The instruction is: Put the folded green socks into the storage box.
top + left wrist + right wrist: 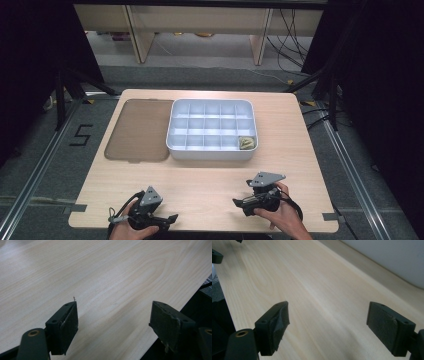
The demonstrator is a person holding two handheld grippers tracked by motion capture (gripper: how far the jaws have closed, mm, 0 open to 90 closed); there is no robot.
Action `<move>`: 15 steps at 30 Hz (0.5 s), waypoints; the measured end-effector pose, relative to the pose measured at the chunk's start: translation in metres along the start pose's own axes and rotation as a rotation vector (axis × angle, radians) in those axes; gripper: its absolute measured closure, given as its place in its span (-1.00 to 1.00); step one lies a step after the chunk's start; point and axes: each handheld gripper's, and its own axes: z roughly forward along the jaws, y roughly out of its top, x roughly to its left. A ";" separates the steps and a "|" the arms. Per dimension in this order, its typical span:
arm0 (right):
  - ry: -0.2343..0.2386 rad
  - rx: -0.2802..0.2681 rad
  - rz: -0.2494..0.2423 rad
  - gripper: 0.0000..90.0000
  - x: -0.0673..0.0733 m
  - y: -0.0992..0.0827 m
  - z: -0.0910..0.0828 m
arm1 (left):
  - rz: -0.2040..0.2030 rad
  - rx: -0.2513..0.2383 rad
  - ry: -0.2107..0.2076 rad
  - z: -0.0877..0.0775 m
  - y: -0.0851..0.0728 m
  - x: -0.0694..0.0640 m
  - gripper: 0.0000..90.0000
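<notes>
Tray: your white compartment tray (212,131) sits flat at the table's middle, far side, three rows of cells, open-topped | Contents: a small yellowish-green item (246,143) lies in the near right corner cell | Lid: the translucent brown lid (137,130) lies flat, touching your tray's left side

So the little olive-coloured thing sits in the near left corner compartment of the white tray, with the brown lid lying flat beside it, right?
Not quite: the olive-coloured thing sits in the near right corner compartment of the white tray, as the high view shows. The brown lid does lie flat beside it.
</notes>
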 end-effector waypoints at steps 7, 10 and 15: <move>0.002 0.005 0.018 -0.60 0.005 -0.019 -0.005 | -0.002 0.000 0.001 -0.004 -0.005 -0.004 -0.51; -0.006 0.002 0.023 -0.61 0.008 -0.025 -0.007 | -0.002 0.003 0.000 -0.003 -0.007 -0.004 -0.51; -0.005 0.010 0.008 -0.62 0.012 -0.033 -0.011 | 0.000 0.004 0.006 -0.002 -0.007 -0.004 -0.51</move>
